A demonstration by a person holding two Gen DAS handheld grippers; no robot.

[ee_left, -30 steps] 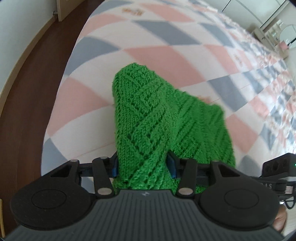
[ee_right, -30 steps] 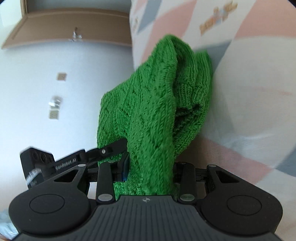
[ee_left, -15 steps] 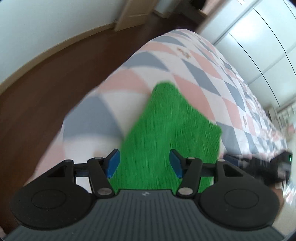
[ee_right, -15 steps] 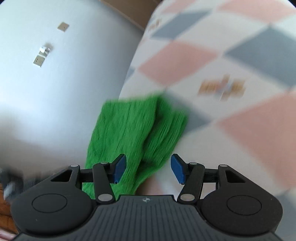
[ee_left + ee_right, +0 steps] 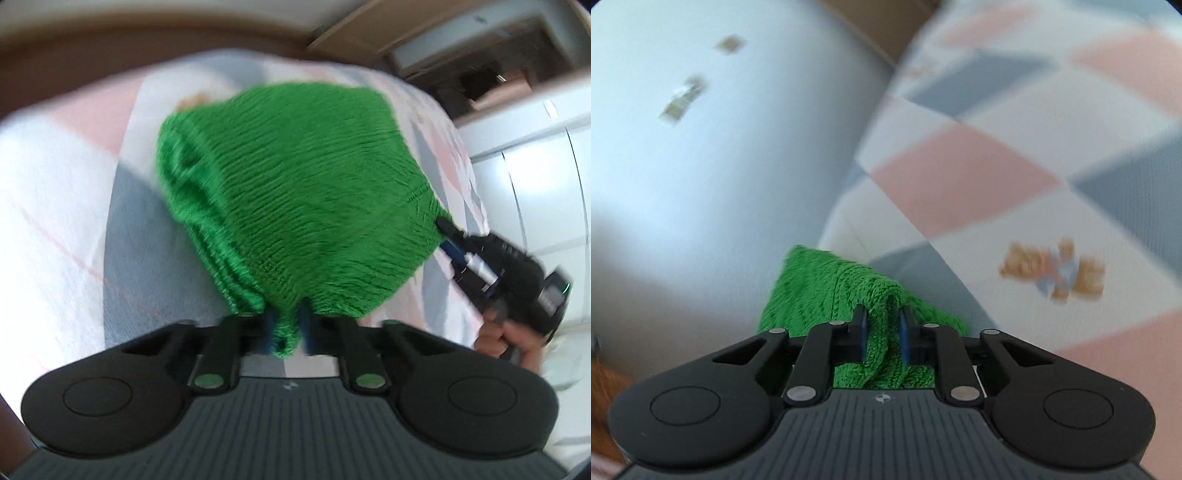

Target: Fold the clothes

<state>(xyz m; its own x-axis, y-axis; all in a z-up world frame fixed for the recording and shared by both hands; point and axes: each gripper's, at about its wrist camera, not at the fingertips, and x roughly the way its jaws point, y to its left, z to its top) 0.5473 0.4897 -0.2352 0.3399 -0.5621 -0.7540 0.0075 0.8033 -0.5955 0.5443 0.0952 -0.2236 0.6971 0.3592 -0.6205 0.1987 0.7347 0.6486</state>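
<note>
Fingers [image 5: 269, 325] of two grippers, each pinching one green knit [image 5: 295, 192].

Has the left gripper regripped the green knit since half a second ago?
Yes. Left gripper has just closed on the green knit edge, having swung toward the bed's foot corner.

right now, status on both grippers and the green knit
Left gripper just closed, pinching green knit. Right gripper just closed, pinching its other corner. Knit on checked bedspread. Nothing in the way.

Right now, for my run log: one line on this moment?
left hand-held gripper: shut on green knit | right hand-held gripper: shut on green knit | on bedspread
</note>
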